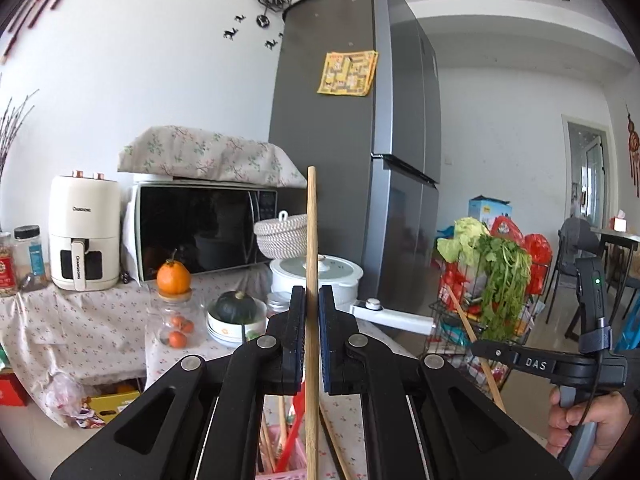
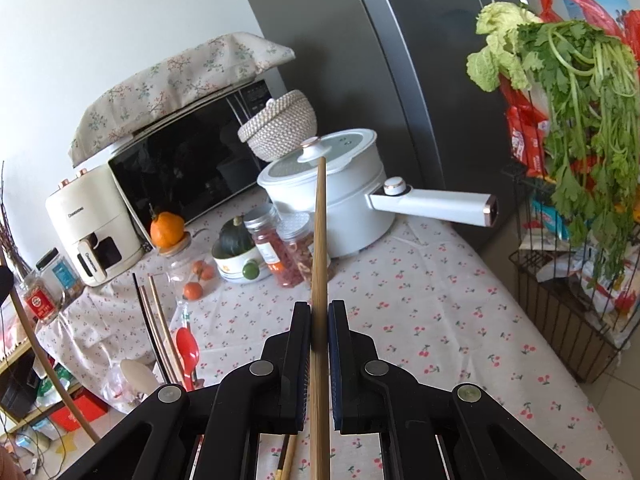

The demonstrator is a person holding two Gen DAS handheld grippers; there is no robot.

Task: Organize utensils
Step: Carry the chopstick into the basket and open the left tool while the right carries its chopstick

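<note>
i have a single chopstick in each hand. the left gripper (image 1: 312,300) is pinched almost fully closed on a pale wooden chopstick (image 1: 312,240), which stands near upright through the centre of the left wrist frame, its tip up in front of the microwave (image 1: 200,228). the right gripper (image 2: 319,312) is clamped the same way on a darker bamboo chopstick (image 2: 320,232), running up the middle of the right wrist frame toward the white pot (image 2: 332,200). the rest of the utensils sit in a pink basket (image 1: 280,452) at the bottom centre of the left view; in the right view the red spoon (image 2: 188,350) and more sticks show at lower left.

my worry is the grip: each stick is held on a narrow line between flat pads, with a long length overhanging, so it could pivot or slide out if i swing quickly. the long tips could also knock the jars (image 2: 280,248) or the pot lid. dropping them in blind, i may miss the basket.
</note>
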